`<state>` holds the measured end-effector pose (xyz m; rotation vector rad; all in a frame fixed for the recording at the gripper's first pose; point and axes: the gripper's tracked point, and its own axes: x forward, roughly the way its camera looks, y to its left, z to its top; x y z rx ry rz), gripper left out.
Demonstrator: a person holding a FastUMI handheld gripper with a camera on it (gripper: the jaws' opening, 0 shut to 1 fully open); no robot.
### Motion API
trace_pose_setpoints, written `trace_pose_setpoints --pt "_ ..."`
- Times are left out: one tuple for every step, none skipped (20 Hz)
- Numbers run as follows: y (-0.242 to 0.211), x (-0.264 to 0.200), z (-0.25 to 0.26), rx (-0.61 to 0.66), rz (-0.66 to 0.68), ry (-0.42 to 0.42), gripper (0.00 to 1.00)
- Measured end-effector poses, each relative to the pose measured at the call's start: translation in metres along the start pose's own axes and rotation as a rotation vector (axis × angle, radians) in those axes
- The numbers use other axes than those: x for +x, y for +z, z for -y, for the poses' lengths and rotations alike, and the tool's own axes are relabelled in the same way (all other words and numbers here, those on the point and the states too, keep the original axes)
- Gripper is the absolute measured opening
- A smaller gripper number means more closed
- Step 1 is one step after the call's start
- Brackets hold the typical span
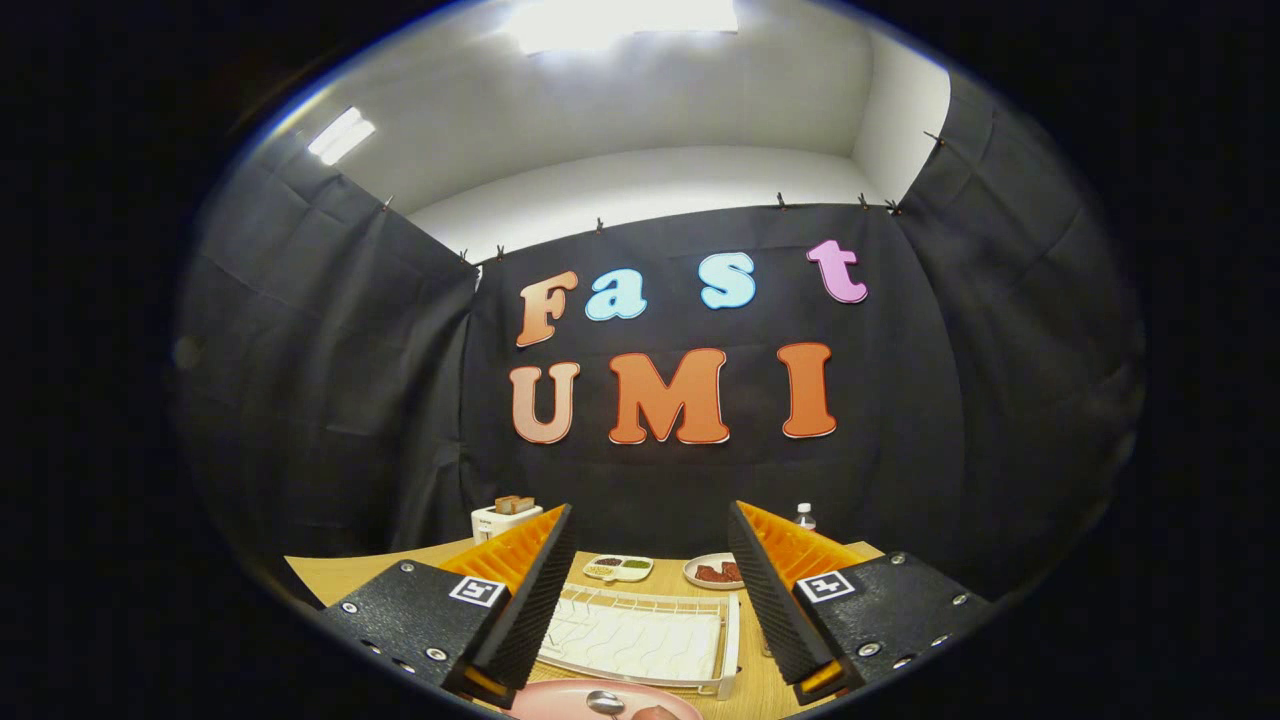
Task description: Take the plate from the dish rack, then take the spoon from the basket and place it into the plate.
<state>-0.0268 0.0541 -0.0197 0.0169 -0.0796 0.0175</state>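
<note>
My gripper [652, 545] stands open, its two orange-and-black fingers wide apart with nothing between them. Just below and between the fingers lies a pink plate [560, 700] on the wooden table [345, 575]. A metal spoon [605, 703] lies in the plate, its bowl showing. Beyond the plate, between the fingers, sits the white wire dish rack [640, 635] with no dishes standing in it.
At the back of the table a white toaster [500, 518] holds bread slices. A white divided dish [617, 568] with dark fillings and a small plate [715, 571] with red-brown food sit beyond the rack. A clear bottle [804, 516] stands behind the right finger.
</note>
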Motion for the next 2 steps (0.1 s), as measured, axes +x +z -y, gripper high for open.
trace_pose_setpoints --pt "-0.0014 0.001 -0.0009 0.002 -0.003 0.003 0.9" --pt "-0.0028 0.0022 -0.0001 0.0 -0.004 0.001 0.9"
